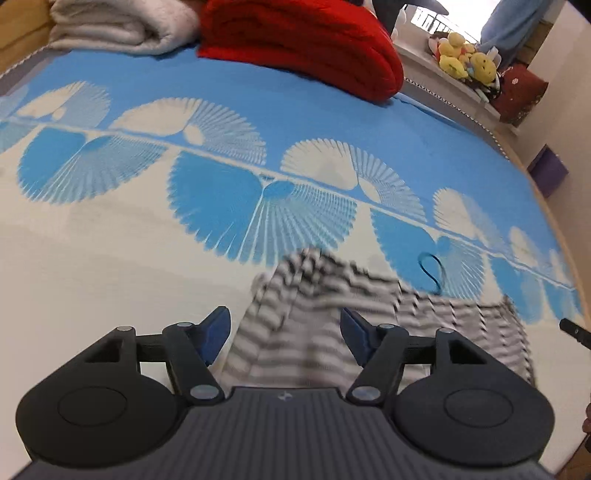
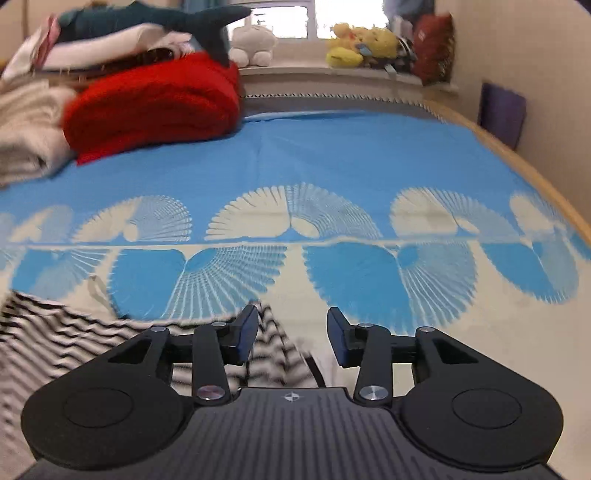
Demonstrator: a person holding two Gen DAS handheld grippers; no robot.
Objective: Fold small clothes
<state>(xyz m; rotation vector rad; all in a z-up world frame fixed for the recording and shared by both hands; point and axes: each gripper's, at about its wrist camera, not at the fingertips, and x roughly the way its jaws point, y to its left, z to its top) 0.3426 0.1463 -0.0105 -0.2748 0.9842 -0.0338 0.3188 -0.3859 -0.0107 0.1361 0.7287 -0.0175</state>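
Observation:
A small black-and-white striped garment (image 1: 332,295) lies on the blue and cream bedspread (image 1: 221,122), blurred in both views. My left gripper (image 1: 284,332) is open, its blue-padded fingers either side of the garment's left part, just above it. In the right wrist view the garment (image 2: 74,332) spreads to the lower left. My right gripper (image 2: 291,339) is open over the garment's right corner, with nothing between its fingers. A thin dark loop (image 1: 430,269) sticks out from the garment's far edge.
A folded red blanket (image 1: 303,40) and a folded white towel (image 1: 118,26) lie at the far end of the bed. Yellow plush toys (image 2: 362,44) sit on the window sill. The bed's wooden edge (image 2: 517,155) runs along the right, beside a wall.

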